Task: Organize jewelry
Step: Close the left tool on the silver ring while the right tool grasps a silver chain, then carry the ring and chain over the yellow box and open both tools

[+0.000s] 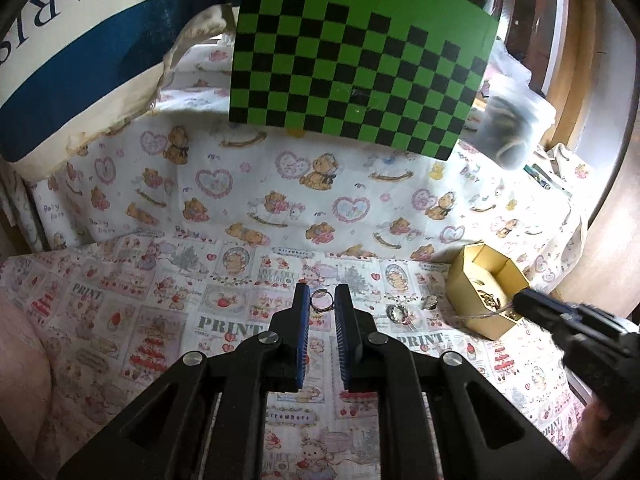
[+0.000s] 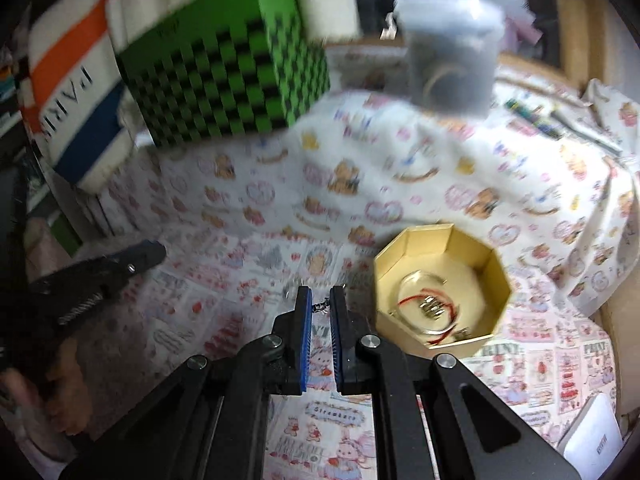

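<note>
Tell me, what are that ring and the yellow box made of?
The ring looks like metal: thin, silvery, with a dull shine. The box seems to be matte cardboard, its thin flat walls folded at sharp corners. Neither is certain.

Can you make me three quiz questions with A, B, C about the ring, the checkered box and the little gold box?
1. Where is the ring?
A. Between the fingers of the left hand-held gripper
B. Inside the gold box
C. On top of the checkered box

2. What colours are the squares on the checkered box?
A. Red and white
B. Green and black
C. Blue and yellow

3. What state is the gold box in?
A. Shut with a lid
B. Tipped on its side
C. Open on top, with jewelry inside

Answers:
1. A, as the left wrist view shows the ring lying on the printed cloth between the two blue-padded fingers.
2. B, since its face is a green and black grid.
3. C, because the right wrist view looks straight down into it at the jewelry on its floor.
</note>
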A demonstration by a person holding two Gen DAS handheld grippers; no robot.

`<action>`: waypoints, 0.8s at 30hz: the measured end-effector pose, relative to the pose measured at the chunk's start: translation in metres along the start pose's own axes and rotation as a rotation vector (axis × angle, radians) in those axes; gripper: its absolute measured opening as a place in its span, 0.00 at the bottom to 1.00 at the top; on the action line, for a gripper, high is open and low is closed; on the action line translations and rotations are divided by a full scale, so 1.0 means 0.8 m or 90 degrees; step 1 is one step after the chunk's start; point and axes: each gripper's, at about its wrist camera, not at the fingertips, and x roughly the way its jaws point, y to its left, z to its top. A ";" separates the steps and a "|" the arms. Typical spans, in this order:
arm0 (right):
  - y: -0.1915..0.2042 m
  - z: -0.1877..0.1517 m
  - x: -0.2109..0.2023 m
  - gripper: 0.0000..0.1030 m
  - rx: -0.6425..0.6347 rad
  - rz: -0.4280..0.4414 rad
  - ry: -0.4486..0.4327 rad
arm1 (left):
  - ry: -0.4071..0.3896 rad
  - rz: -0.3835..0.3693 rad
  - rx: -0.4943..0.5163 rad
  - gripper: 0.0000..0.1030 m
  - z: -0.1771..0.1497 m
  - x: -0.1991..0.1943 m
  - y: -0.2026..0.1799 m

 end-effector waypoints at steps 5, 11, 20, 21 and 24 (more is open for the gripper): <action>-0.022 -0.001 -0.036 0.10 0.026 0.011 -0.068 | -0.013 -0.004 0.006 0.11 0.001 -0.009 -0.005; -0.040 -0.005 -0.051 0.09 0.040 0.008 -0.090 | -0.036 -0.013 0.020 0.11 0.000 -0.027 -0.018; -0.049 -0.006 -0.068 0.09 0.050 0.009 -0.115 | -0.074 -0.024 0.030 0.11 0.002 -0.048 -0.024; -0.048 -0.006 -0.072 0.09 0.047 0.009 -0.121 | -0.077 -0.025 0.032 0.11 0.002 -0.050 -0.025; -0.047 -0.006 -0.079 0.09 0.046 0.007 -0.136 | -0.083 -0.024 0.038 0.11 0.001 -0.054 -0.030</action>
